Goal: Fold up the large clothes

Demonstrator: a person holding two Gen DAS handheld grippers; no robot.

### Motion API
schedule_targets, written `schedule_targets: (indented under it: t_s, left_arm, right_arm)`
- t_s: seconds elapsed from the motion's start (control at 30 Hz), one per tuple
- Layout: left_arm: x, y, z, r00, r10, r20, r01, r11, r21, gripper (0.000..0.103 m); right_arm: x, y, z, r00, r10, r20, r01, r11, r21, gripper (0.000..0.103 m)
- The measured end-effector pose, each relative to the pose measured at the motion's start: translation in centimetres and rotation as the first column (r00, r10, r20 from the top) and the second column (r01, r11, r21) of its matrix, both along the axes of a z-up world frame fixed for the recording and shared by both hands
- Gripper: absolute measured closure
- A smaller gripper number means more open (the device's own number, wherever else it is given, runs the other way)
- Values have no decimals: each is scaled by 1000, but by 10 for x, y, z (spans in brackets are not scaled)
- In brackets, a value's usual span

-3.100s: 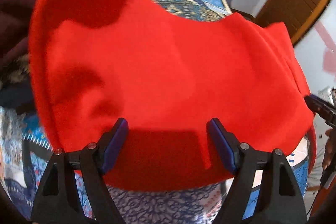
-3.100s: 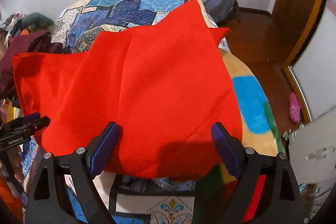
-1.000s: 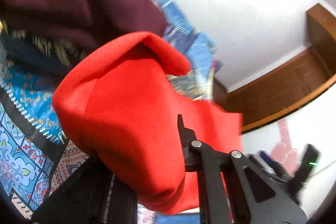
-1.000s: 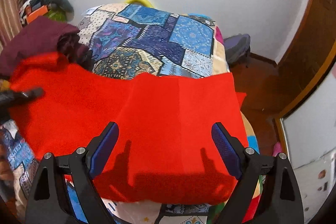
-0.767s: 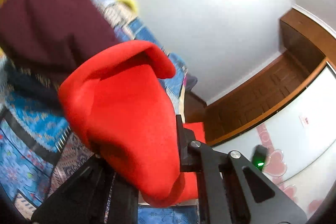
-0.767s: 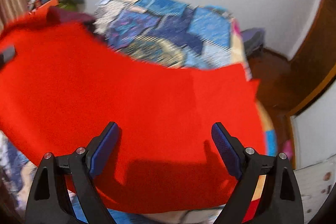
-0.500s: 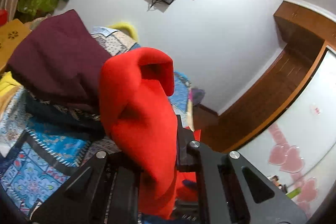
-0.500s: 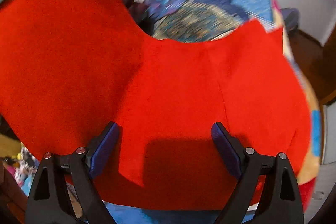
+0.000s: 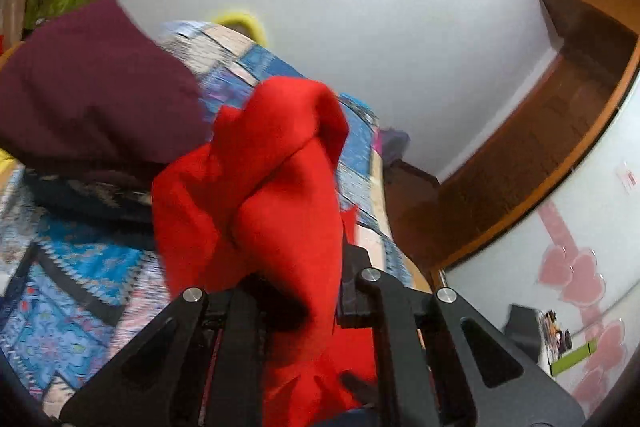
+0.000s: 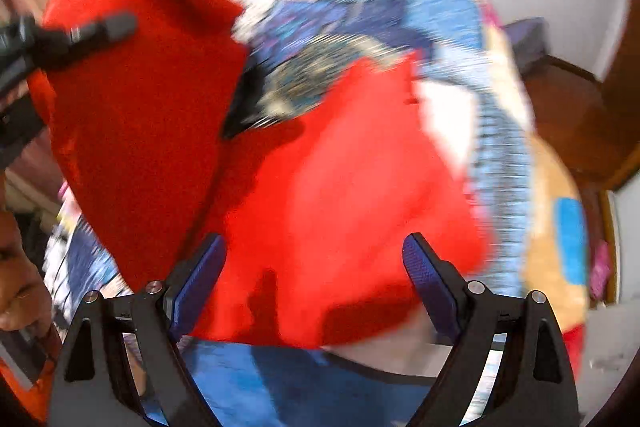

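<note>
Red cloth (image 9: 276, 187) bunches up, clamped inside left gripper (image 9: 298, 291).

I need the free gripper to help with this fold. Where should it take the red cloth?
Grip the red cloth at its near edge between the open right gripper jaws, coming from above; that part lies flat on the bed, while the left gripper lifts the other end.
</note>
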State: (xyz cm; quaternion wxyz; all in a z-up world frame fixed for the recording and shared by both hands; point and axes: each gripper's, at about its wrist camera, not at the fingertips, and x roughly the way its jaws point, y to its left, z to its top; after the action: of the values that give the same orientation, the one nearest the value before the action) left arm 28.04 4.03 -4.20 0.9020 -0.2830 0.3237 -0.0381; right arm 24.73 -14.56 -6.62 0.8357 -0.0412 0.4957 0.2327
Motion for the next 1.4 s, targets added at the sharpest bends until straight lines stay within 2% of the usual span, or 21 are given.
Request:
schedule_targets:
  t_s: [0.13,0.23,0.33,0.4,0.43,0.5,0.53,0.57,0.63,0.73,0.83,0.9,0.97,1.03,1.1,1.2,1.27,1.4]
  left_arm:
    - [20,-46,-10,995,-94,-38,95,996,4,94]
    - [34,-87,-31,976,-188,-109,193,981,35,94]
    - [43,-124,-67,924,-303,-233,323,945,56,93]
    - [44,-142,-88,870,-389,-303,426,903,65,87]
    - [42,-147,-92,858,-410,-309,451,889,73,83]
    - [29,-155,-90,840,-455,-295,510,849,141,78]
    - [23,-156,-85,834,-471,-288,528,832,169,70]
    - [18,-156,-81,828,-484,-283,542,819,186,61]
    - [6,-156,-73,819,-503,-277,559,807,189,55]
    - [-9,-140,-56,832,-499,-243,547,811,206,55]
    - [-26,-104,-38,872,-457,-178,488,841,234,54]
    - [-33,-79,-31,895,-417,-157,445,857,261,50]
    - [-38,-55,-26,921,-362,-143,389,873,294,41]
    - [-37,-36,-27,940,-306,-152,340,884,322,38]
    - [-32,-17,-43,952,-232,-201,291,890,350,38]
    - [-29,-6,-69,943,-204,-264,289,894,341,38]
    - [-26,-8,-90,925,-214,-313,314,896,315,38]
    - [-31,-24,-109,907,-250,-340,361,877,317,38]
  right_arm:
    - [3,-57,10,989,-141,40,142,990,-10,15]
    - [0,-92,11,976,-213,38,214,977,-3,15]
    - [1,-114,10,965,-260,28,260,965,5,15]
    - [3,-120,11,960,-278,25,277,961,14,15]
    - [2,-123,13,959,-283,26,283,959,21,15]
    - [1,-126,18,957,-288,33,286,957,37,15]
    - [0,-126,21,957,-288,39,286,957,44,15]
    - [0,-126,25,956,-288,47,285,957,56,15]
    - [-2,-123,35,957,-284,62,279,957,82,15]
    - [-1,-112,42,960,-268,85,259,960,102,15]
    - [-1,-98,46,965,-244,101,235,968,89,15]
    - [-1,-85,46,971,-214,105,205,975,87,15]
    - [-1,-68,48,977,-179,116,170,982,84,15]
    - [0,-50,47,983,-135,128,126,989,78,15]
    - [1,-31,44,985,-96,146,88,994,61,15]
    - [6,-7,33,983,-52,174,54,999,-6,15]
    - [12,1,21,984,-48,172,60,996,-65,15]
    - [26,-11,-5,993,-72,95,84,988,-129,15]
